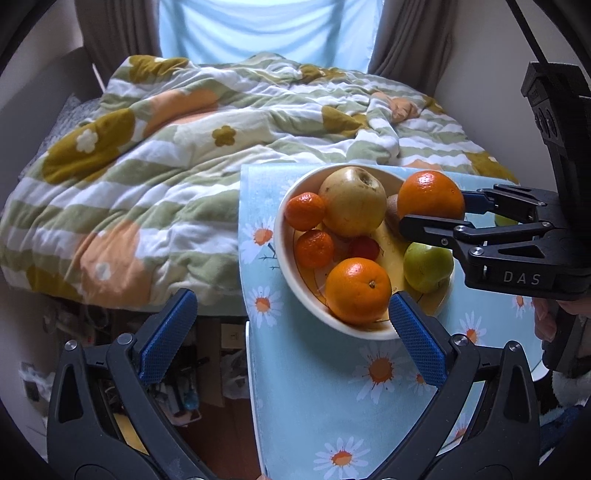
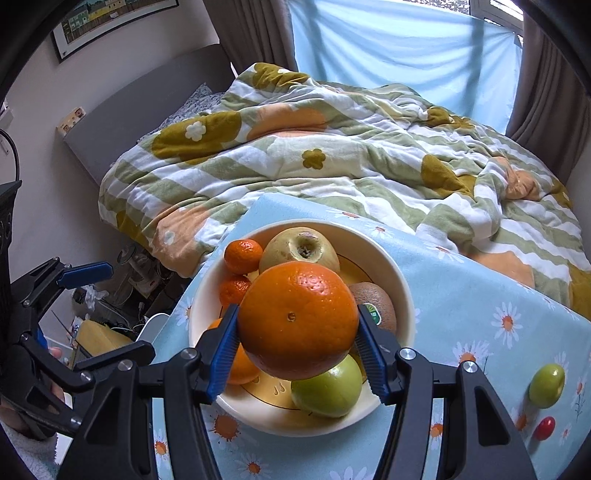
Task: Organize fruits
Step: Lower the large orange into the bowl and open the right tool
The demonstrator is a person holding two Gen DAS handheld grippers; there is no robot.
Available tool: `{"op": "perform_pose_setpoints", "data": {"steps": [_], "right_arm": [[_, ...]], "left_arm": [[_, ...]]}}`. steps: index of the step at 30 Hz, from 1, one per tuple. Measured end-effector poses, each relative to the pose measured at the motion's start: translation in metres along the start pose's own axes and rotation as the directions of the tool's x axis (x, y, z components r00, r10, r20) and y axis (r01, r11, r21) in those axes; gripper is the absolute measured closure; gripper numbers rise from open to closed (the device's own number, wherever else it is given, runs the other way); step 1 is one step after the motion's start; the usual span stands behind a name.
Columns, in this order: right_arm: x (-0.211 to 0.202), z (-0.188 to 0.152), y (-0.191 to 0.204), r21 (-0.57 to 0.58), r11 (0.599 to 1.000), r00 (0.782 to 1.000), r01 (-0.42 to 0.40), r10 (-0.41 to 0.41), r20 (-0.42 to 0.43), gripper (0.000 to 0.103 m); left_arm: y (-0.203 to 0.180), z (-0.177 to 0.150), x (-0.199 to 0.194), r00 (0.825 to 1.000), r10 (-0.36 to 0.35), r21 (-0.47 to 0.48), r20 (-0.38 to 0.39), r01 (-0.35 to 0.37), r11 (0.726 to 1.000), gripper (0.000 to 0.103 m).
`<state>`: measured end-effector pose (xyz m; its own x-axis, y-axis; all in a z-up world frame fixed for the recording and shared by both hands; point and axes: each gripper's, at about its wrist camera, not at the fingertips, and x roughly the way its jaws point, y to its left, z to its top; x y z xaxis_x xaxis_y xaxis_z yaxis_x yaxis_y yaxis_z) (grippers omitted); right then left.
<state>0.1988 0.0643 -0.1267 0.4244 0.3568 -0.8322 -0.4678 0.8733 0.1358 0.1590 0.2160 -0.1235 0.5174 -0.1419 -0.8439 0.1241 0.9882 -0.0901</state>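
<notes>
Left wrist view: the left gripper (image 1: 291,325) has its jaws apart at lower centre; the bowl (image 1: 295,291) at centre already holds most fruit. Right wrist view: the right gripper (image 2: 297,341) is clamped on an orange (image 2: 297,319) above the bowl — only here, a green fruit (image 2: 546,380) and a small red fruit (image 2: 545,428) remain on the cloth at lower right.

Past the far edge of your daisy-print tablecloth (image 2: 480,295) lies a rumpled floral quilt (image 2: 332,166); behind it hang a pale blue curtain (image 2: 406,48) and a framed picture (image 2: 107,18).
</notes>
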Motion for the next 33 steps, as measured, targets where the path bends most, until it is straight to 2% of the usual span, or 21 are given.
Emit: {"op": "perform_pose_setpoints", "data": {"steps": [4,10,12,13,14,16,33], "right_arm": [[0.009,-0.001,0.004,-0.032,0.999,1.0,-0.005,0.004,-0.015,0.047],[0.017,-0.003,-0.001,0.017,0.999,0.999,-0.036,0.036,-0.033,0.047],[0.014,-0.004,-0.001,0.023,0.999,0.999,-0.043,0.043,-0.009,0.044],[0.01,-0.003,0.0,0.022,0.999,0.999,-0.048,0.047,0.011,0.032],[0.006,-0.002,0.001,0.019,0.999,0.998,-0.048,0.048,0.028,0.015],[-0.001,-0.001,0.001,0.019,0.999,0.998,-0.047,0.046,0.052,0.007],[-0.058,-0.005,-0.005,0.062,0.998,0.994,-0.002,-0.005,0.109,0.007]], "left_arm": [[-0.001,-0.007,0.005,1.0,-0.003,-0.018,-0.02,0.003,1.0,0.0],[-0.007,-0.017,0.009,0.999,-0.005,-0.027,-0.044,0.003,1.0,0.0],[-0.008,-0.02,0.007,0.999,-0.006,-0.031,-0.045,0.004,1.0,0.0],[-0.008,-0.02,0.007,0.999,-0.006,-0.031,-0.045,0.004,0.999,0.0],[-0.009,-0.021,0.006,0.999,-0.006,-0.032,-0.045,0.004,0.999,0.0],[-0.01,-0.022,0.004,0.999,-0.006,-0.033,-0.044,0.004,0.999,0.0],[-0.019,-0.015,-0.042,1.0,-0.004,0.012,0.029,0.004,1.0,0.0]]}}
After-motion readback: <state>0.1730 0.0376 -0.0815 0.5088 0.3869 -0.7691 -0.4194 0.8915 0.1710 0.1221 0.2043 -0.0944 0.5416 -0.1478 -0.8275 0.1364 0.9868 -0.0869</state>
